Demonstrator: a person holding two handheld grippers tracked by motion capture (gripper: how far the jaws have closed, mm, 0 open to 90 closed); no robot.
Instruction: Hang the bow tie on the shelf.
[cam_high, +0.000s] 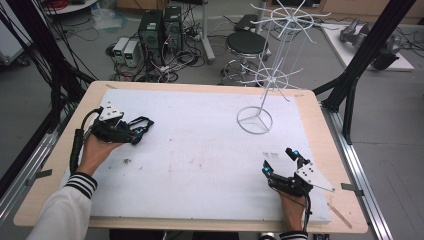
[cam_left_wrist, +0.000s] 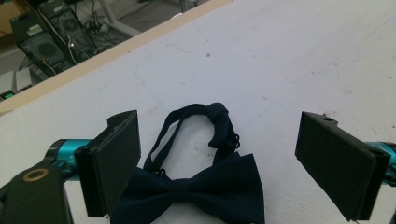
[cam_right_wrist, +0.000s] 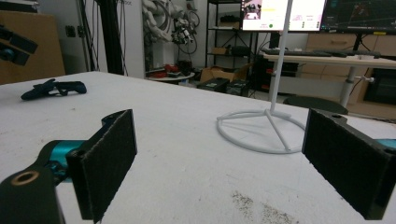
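Straddling one bow tie with left gripper fingers wide, right gripper fingers agape, empty, one wire stand

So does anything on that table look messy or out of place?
Mostly no. The dark bow tie lies flat between the open left gripper's fingers, its strap looped loosely behind it. The white wire stand stands upright. The white table cover has faint smudges and dark specks near the right gripper.

Matt dark cloth bow tie lies on a scuffed, matt white board edged with wood.
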